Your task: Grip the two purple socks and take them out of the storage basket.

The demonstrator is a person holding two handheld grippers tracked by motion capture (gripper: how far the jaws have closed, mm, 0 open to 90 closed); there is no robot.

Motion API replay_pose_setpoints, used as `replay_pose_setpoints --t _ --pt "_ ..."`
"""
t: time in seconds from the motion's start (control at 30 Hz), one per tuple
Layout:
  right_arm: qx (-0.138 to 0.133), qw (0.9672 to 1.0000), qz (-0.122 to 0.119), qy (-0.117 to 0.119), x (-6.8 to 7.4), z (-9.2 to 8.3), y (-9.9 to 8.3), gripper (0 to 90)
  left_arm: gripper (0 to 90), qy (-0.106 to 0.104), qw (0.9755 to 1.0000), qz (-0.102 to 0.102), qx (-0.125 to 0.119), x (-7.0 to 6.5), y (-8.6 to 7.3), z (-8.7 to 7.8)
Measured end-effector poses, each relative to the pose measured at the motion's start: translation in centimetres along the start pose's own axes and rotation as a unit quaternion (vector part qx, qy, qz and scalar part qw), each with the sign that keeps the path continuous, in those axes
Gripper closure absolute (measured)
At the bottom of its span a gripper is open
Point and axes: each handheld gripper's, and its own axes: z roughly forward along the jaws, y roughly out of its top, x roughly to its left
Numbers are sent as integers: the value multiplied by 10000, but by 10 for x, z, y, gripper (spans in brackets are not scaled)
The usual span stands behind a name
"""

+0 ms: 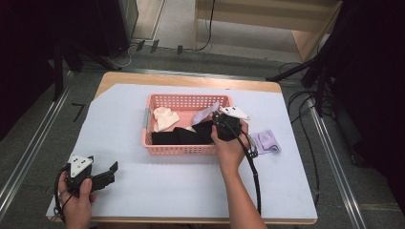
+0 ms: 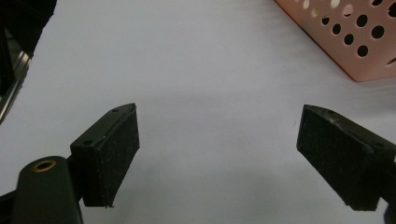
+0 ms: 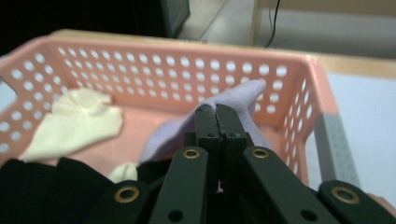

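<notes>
The right gripper [image 3: 217,112] reaches into the pink basket [image 1: 184,149] from its right end, its fingers pressed together on a lilac sock [image 3: 233,100] that lies against the far wall. The likely step is lifting that sock out to join the other lilac sock [image 1: 266,141] lying on the desk [image 1: 191,191] just beside the basket. To do it well, the person should raise the sock straight up until it is free of the rim, so the fabric does not snag on the black clothing [image 1: 179,136] or drag the cream sock [image 1: 165,118]. The left gripper [image 1: 102,176] rests on the desk well apart, its fingers wide apart and empty. How much fabric the fingers hold is hidden behind them.
</notes>
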Motion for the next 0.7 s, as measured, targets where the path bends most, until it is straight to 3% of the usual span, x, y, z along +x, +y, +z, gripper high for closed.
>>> replay_pose_setpoints --t 0.17,0.7 --pt "-410 9991 -115 13 4 -8 5 899 143 -1 10000 20 10 0 0 0" --pt "-993 9949 -147 78 1 -26 20 900 143 -1 10000 1 -2 0 0 0"
